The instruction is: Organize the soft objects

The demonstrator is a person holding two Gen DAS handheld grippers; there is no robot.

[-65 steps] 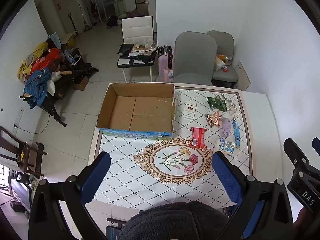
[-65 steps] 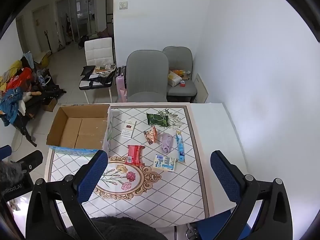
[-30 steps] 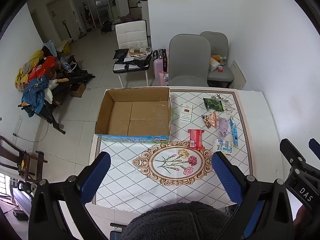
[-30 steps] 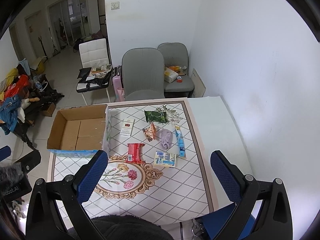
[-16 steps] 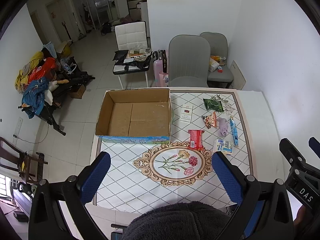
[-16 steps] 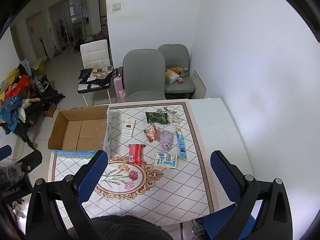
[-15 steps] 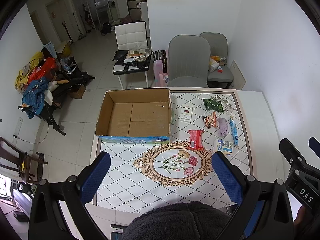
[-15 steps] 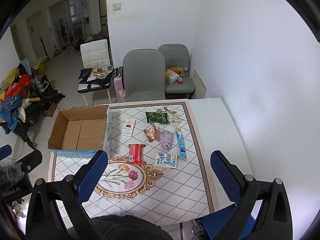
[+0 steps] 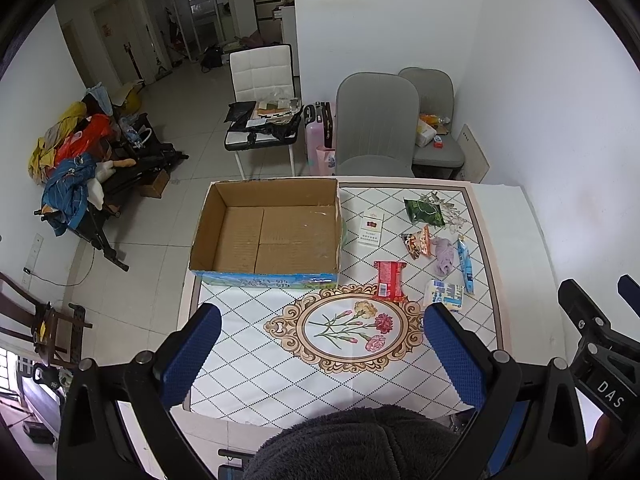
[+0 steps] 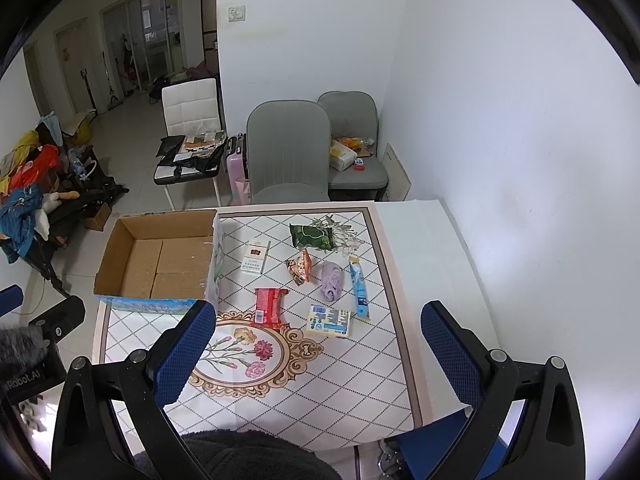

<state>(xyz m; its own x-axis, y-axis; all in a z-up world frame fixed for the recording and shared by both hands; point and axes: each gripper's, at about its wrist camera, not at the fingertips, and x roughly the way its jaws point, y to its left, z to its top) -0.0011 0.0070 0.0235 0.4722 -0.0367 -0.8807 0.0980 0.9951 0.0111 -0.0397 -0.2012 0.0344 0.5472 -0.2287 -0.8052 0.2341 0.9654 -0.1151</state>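
Purple cloth (image 10: 331,280) | on table, well beyond right gripper (image 10: 320,344) | jaws wide

The cardboard box (image 9: 266,236) sits on the table (image 9: 248,368) at its 10 o'clock corner. Small packets (image 10: 320,276) lie on the table, at 3 o'clock from the box. Two chairs (image 10: 288,152) stand beyond the table at 12 o'clock.

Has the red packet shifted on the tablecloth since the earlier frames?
No. The red packet still lies just past the floral medallion, right of the cardboard box; only the camera moved.
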